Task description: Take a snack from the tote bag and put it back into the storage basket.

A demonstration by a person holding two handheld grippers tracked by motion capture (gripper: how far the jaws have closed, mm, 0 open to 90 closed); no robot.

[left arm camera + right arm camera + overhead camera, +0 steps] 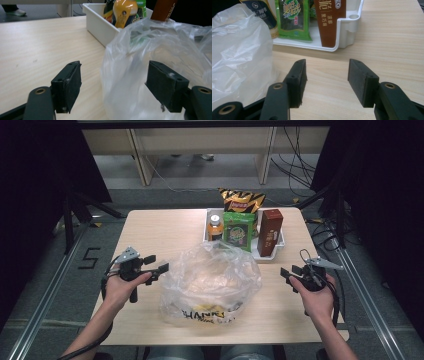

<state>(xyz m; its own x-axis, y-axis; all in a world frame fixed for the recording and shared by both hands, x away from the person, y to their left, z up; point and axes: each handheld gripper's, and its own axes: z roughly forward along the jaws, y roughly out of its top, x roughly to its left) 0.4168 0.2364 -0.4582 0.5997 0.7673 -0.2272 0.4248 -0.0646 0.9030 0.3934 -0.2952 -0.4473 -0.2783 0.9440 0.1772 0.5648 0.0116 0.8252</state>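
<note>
Now left gripper [159,268] jaws apart — bag [210,282] edge between; right gripper [289,272] jaws apart, empty.

Two black, foam-padded jaws of the left gripper [113,87] are seen rising from the bottom edge, set wide apart. A crumpled, clear plastic bag [155,60] is found between them; its folds lie against the right-hand pad, while the left-hand pad is kept apart from it over the pale wooden table [42,47]. Behind the bag, a white plastic bin [98,23] is seen, in which an orange-capped bottle [123,11] and a brown carton [163,8] are held.
</note>
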